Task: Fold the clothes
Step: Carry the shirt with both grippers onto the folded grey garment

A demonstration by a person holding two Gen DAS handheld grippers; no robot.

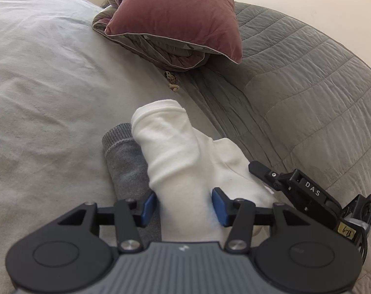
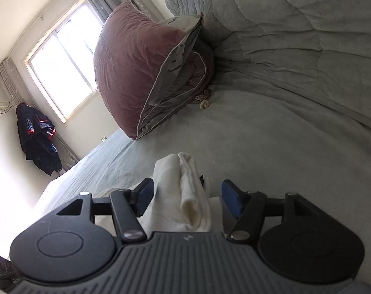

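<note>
White cloth is being held on the bed by two claws.

The white cloth [image 1: 185, 161] is lying bunched up on the pale sheet of the bed [image 1: 43, 93], and a gray sock [image 1: 125, 161] is lying just beside it, touching it. The left claw [image 1: 185, 207] is being pressed onto the cloth, with both blue pads [image 1: 149, 208] against it. The right claw [image 2: 185, 199] is being kept spread, and a folded part of the cloth is sitting between its pads, closer to one side. A pink pillow [image 1: 178, 17] is resting on a rolled blanket farther back.
</note>
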